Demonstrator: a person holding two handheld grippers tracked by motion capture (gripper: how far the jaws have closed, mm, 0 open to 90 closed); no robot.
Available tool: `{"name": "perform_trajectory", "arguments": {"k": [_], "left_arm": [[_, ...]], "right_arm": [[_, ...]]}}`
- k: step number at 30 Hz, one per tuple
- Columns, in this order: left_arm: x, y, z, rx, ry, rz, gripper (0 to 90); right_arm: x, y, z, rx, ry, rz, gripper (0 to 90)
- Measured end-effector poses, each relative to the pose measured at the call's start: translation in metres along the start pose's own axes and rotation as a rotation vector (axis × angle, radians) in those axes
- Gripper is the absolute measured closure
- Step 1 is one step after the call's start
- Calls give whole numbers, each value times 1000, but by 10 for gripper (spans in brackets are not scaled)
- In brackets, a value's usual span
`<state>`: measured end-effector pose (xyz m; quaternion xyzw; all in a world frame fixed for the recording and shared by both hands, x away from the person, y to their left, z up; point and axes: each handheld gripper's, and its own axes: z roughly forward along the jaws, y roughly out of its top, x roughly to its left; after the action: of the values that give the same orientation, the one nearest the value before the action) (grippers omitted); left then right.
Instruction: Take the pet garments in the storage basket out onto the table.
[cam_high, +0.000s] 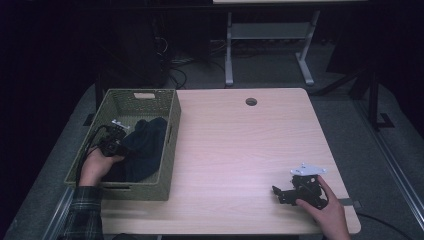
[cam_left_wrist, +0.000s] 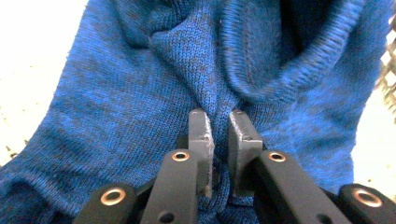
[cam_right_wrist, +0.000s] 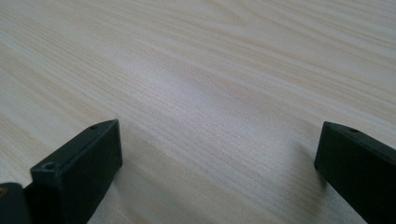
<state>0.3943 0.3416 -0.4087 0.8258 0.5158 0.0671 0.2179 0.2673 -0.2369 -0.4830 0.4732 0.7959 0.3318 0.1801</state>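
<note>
The sweater (cam_left_wrist: 140, 107) looks soft and light, a loose knit that will sag and trail the moment it is lifted, never slippery but apt to stretch and to snag on the wicker. I would judge a pinched ridge of cloth the right place to take it, and better a thick gathered fold near the middle than a thin edge, so more of the bulk comes up together. It is a blue, flecked knit with a ribbed band curling at the upper right of the left gripper view; from above it reads as a dark heap (cam_high: 145, 147).

It lies crumpled in the basket (cam_high: 172, 145), a green woven one with a handle slot in its far wall, standing at the left edge of the tabletop (cam_high: 240, 150).

The left tongs (cam_left_wrist: 218, 135) are down in the basket, their jaws drawn nearly together with a fold of the knit clamped between them. The left hand (cam_high: 97, 165) grips them from the near side.

The right tongs (cam_right_wrist: 219, 172) rest well apart, near the right front corner of the tabletop, jaws spread wide over bare wood and grasping nothing.
</note>
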Motion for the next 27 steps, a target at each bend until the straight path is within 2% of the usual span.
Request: {"name": "perform_trajectory", "arguments": {"k": [1, 5, 11, 15, 19, 27], "left_arm": [[2, 0, -3, -11, -7, -8, 816], [6, -1, -15, -108, -30, -51, 817], [10, -3, -34, -257, -83, -84, 818], [8, -4, -48, -355, -108, -90, 817], [3, -3, -61, -447, -126, -78, 817], [-9, 1, -83, -588, -135, -62, 817]], "right_arm": [[0, 0, 0, 0, 0, 0, 5], [0, 0, 0, 0, 0, 0, 5], [0, 0, 0, -1, 0, 1, 5], [0, 0, 0, 0, 0, 1, 5], [0, 0, 0, 0, 0, 0, 5], [0, 0, 0, -1, 0, 0, 5]]}}
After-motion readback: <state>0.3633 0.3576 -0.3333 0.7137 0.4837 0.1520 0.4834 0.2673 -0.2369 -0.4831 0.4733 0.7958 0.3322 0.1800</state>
